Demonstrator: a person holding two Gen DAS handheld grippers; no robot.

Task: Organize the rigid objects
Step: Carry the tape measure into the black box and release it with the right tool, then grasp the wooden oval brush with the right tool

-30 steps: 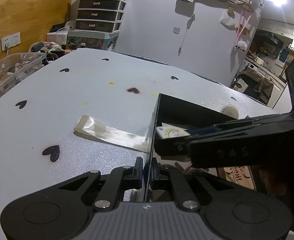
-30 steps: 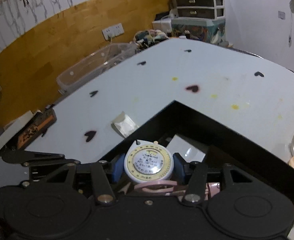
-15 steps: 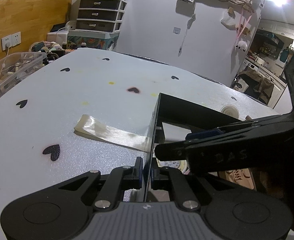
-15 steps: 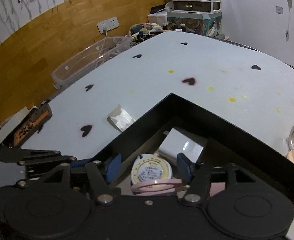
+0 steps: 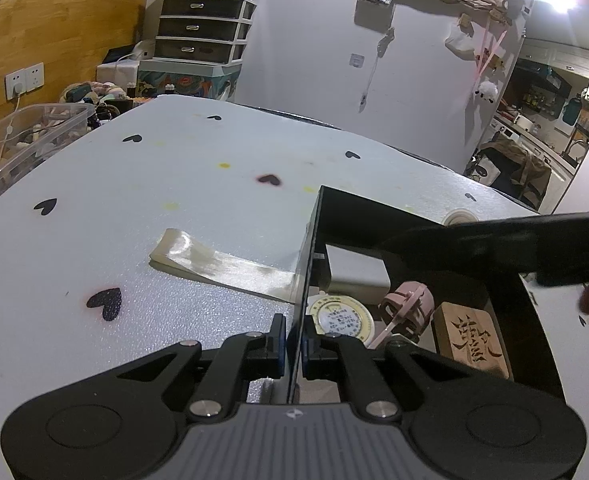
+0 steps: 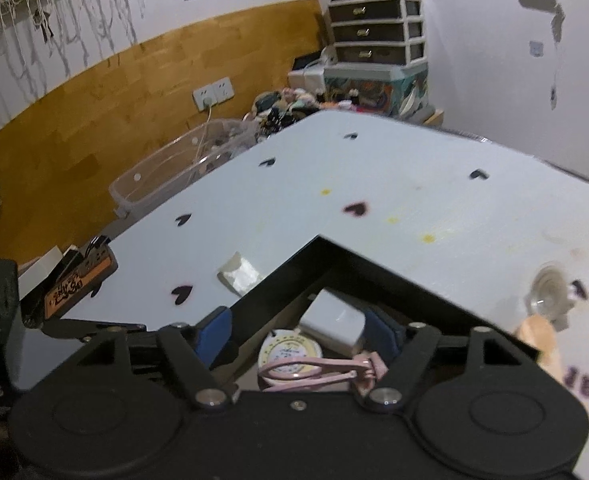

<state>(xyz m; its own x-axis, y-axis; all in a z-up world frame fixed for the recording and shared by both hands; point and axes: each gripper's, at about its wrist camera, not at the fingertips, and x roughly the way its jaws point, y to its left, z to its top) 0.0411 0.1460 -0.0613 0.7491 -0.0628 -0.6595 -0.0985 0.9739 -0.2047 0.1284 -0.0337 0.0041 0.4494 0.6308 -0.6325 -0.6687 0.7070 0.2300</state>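
My left gripper (image 5: pixel 292 344) is shut on the thin near wall of the black box (image 5: pixel 374 210), one pad on each side. Inside the box lie a round cream tape measure (image 5: pixel 341 316), a white carton (image 5: pixel 354 276), a pink clip (image 5: pixel 408 306) and a carved wooden block (image 5: pixel 470 338). My right gripper (image 6: pixel 298 334) hovers over the box (image 6: pixel 366 264) with its jaws opening and nothing between the pads. The tape measure (image 6: pixel 288 354) and the pink clip (image 6: pixel 314 368) lie below it on the box floor. One of its fingers (image 5: pixel 474 240) crosses the left wrist view.
A strip of clear film (image 5: pixel 222 260) lies on the white, heart-spotted table, touching the box's left wall. A small clear glass (image 6: pixel 550 288) and a wooden piece (image 6: pixel 538 336) sit right of the box. A clear storage bin (image 6: pixel 166 172) stands past the table's left edge.
The right gripper let go of the tape measure, which now lies in the box. Its jaws have spread wider and it has lifted away. The left gripper has stayed put.
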